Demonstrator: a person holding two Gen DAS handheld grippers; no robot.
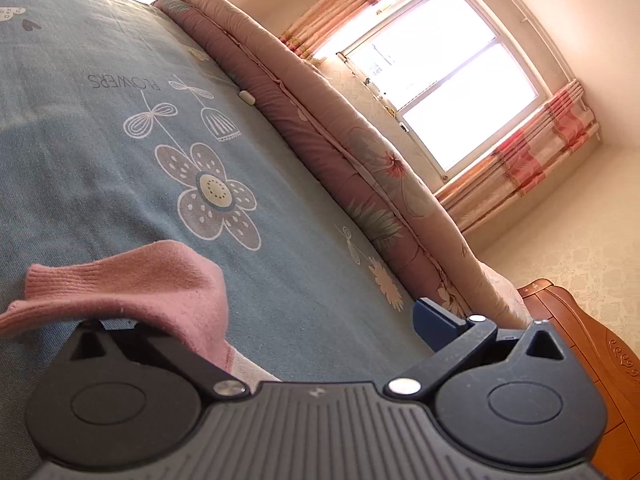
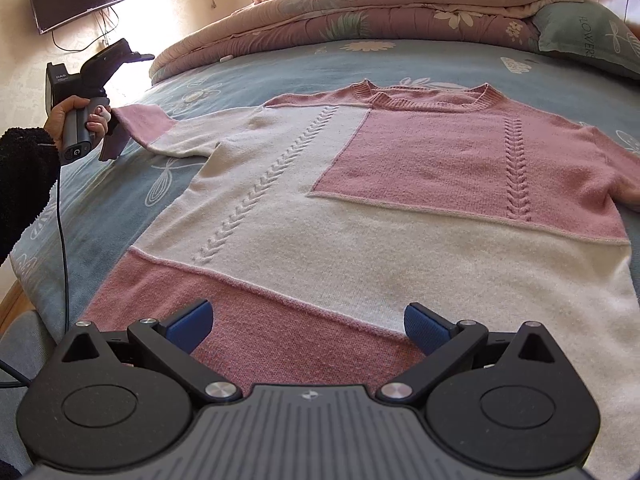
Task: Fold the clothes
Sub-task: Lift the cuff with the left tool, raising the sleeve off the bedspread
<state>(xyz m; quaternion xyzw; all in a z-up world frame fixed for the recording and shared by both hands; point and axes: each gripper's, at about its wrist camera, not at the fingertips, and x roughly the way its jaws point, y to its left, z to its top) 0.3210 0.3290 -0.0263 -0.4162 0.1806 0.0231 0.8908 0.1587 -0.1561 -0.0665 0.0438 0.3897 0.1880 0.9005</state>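
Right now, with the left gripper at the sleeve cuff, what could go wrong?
1. The left gripper looks open: only part of the cuff lies over one finger, so the cuff may slip out on lifting.
2. The right gripper hovers open over the hem, pinning nothing, so pulling the sleeve could drag the sweater askew.

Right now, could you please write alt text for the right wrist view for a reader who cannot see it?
A pink and cream knitted sweater lies flat, front up, on a blue floral bedsheet, with the open right tongs over its hem. At far left, a hand holds the left tongs at the sleeve cuff; a rolled quilt lies behind.
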